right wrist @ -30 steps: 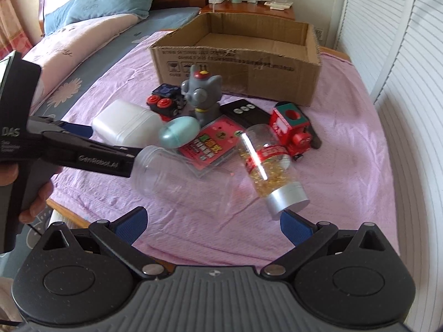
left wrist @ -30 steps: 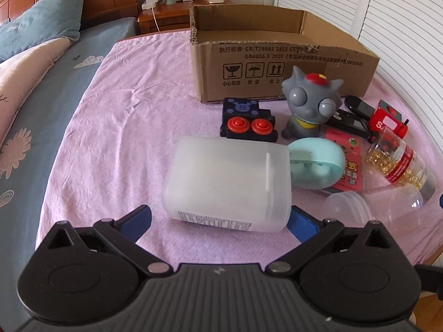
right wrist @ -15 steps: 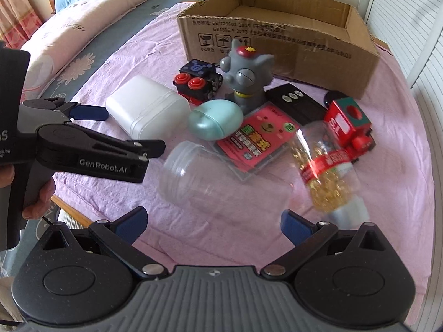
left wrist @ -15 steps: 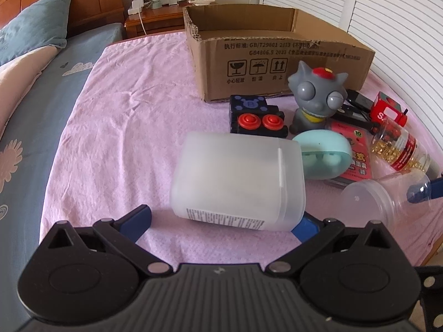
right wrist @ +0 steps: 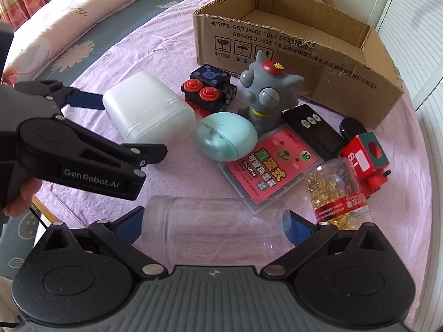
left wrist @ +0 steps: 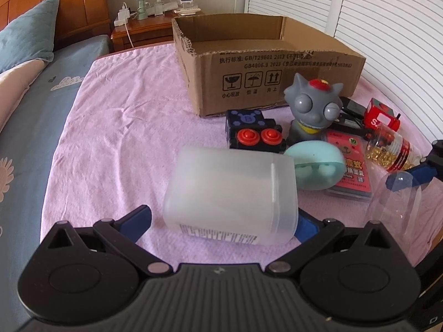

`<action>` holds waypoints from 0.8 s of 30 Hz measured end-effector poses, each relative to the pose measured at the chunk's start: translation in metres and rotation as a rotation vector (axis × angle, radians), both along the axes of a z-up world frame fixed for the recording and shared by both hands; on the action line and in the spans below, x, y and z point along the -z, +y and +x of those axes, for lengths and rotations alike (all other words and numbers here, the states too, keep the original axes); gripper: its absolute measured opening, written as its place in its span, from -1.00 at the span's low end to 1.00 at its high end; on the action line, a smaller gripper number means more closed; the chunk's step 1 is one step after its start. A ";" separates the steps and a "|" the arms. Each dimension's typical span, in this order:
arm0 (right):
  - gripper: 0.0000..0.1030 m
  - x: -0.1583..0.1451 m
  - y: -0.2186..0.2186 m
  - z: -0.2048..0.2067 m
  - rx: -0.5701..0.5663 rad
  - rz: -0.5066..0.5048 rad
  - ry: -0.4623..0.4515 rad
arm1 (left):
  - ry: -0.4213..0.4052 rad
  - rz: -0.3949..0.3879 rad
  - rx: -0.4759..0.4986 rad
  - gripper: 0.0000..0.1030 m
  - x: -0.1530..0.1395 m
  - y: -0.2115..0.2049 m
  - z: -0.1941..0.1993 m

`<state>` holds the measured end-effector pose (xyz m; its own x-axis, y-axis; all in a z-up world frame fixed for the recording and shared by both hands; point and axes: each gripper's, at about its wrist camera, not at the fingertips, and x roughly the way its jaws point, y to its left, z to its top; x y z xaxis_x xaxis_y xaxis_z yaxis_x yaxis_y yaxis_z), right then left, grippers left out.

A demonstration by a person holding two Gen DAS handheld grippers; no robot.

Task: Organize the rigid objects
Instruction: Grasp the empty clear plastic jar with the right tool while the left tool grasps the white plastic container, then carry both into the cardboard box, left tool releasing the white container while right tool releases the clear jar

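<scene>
The left gripper sat low over the pink cloth, its 2 blue-tipped fingers spread wide on either side of the white box, which lay on its side with a barcode label facing down. Whether the tips touched the box was hard to tell — the right tip was mostly hidden behind it.

The right gripper had its fingers spread around the clear jar, which lay on its side across the gap, mouth toward the left; contact at the tips could not be made out.

Behind the box lay the teal case, just beside the grey toy, which stood upright. The black block with 2 red buttons sat left of the toy. A pink card pack lay flat under the case's edge, with a pill bottle on its side and a red toy to the right. A black remote lay behind the pack. The carton stood open at the back — nothing visible inside it.
</scene>
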<state>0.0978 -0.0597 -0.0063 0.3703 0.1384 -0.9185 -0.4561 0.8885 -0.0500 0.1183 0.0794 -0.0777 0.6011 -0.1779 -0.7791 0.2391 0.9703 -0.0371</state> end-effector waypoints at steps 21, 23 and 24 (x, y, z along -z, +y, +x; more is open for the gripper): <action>0.82 -0.008 -0.002 -0.005 -0.018 -0.007 -0.033 | 0.002 0.020 0.045 0.63 -0.006 -0.005 0.014; 0.82 -0.011 -0.004 -0.005 -0.020 -0.004 -0.038 | 0.005 0.029 0.047 0.63 -0.008 -0.004 0.013; 0.82 -0.012 -0.005 -0.005 -0.022 -0.003 -0.040 | 0.005 0.033 0.047 0.63 -0.010 -0.003 0.013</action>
